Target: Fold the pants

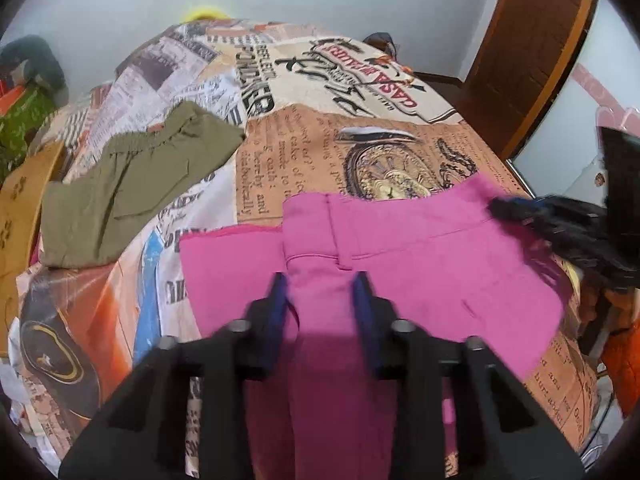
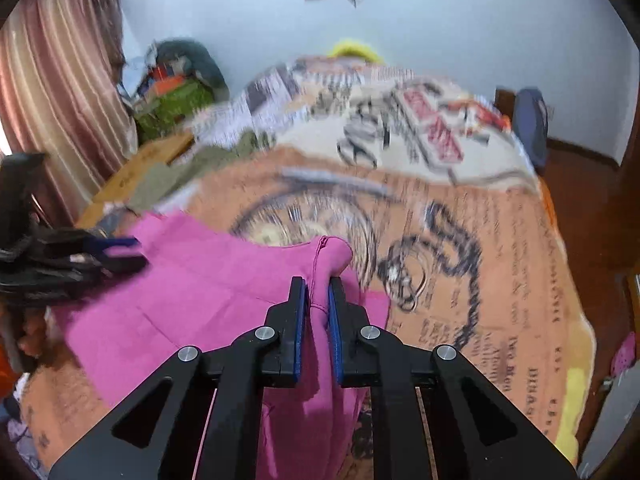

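Pink pants (image 1: 420, 248) lie on a bed with a newspaper-print cover (image 1: 360, 92). My left gripper (image 1: 322, 280) has its jaws apart, with a fold of the pink fabric lying between them at the waist area. My right gripper (image 2: 318, 286) is shut on a bunched edge of the pink pants (image 2: 192, 292) and lifts it off the cover. The right gripper also shows in the left wrist view (image 1: 516, 210) at the right end of the waistband. The left gripper shows in the right wrist view (image 2: 116, 252) at the left.
Folded olive-green pants (image 1: 132, 188) lie on the bed to the left. A brown garment (image 1: 20, 208) is at the far left edge. A wooden door (image 1: 532, 52) stands at the right, and a pile of bags (image 2: 176, 84) by the curtain (image 2: 60, 80).
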`<state>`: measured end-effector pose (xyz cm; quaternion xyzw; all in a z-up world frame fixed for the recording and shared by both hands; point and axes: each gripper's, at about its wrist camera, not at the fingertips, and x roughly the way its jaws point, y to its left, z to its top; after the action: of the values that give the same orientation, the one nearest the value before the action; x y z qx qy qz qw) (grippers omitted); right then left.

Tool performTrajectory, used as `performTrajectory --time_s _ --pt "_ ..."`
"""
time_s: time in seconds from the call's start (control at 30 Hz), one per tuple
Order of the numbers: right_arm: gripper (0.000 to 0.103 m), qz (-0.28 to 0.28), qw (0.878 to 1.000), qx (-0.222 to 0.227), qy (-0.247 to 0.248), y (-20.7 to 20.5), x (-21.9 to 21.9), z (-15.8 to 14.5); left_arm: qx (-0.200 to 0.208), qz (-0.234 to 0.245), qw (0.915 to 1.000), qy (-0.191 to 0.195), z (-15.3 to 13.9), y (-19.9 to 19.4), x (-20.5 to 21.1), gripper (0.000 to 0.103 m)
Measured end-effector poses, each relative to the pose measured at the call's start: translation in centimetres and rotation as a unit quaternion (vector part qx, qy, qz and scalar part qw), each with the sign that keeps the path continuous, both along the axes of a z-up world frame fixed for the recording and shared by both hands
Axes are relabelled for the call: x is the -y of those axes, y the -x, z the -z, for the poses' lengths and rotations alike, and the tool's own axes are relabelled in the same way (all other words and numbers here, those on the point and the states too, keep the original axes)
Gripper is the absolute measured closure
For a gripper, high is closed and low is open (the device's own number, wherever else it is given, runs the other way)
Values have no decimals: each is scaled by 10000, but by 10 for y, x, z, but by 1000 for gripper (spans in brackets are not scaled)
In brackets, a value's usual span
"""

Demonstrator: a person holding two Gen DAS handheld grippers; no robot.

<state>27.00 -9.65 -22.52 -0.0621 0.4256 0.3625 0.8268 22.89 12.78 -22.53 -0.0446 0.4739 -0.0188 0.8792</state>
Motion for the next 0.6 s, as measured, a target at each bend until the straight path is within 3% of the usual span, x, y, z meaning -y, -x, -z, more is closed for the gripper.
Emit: performTrajectory --time_s 0.03,0.17,0.37,0.5,0.6 --pt "93 -29 10000 -41 48 -1 -2 4 81 62 9998 -146 -3 2 5 86" --pt "93 -111 9998 16 193 2 -5 4 264 195 9981 -519 -10 7 15 99" --pt "84 17 9995 -172 282 -2 0 -1 -134 -129 9992 -355 6 2 -3 97" --pt "81 32 9998 3 183 8 8 -25 -90 -182 9984 -520 -9 8 -4 97" --pt "75 -68 9998 190 6 19 9 -45 139 -70 9991 -391 -33 16 1 97"
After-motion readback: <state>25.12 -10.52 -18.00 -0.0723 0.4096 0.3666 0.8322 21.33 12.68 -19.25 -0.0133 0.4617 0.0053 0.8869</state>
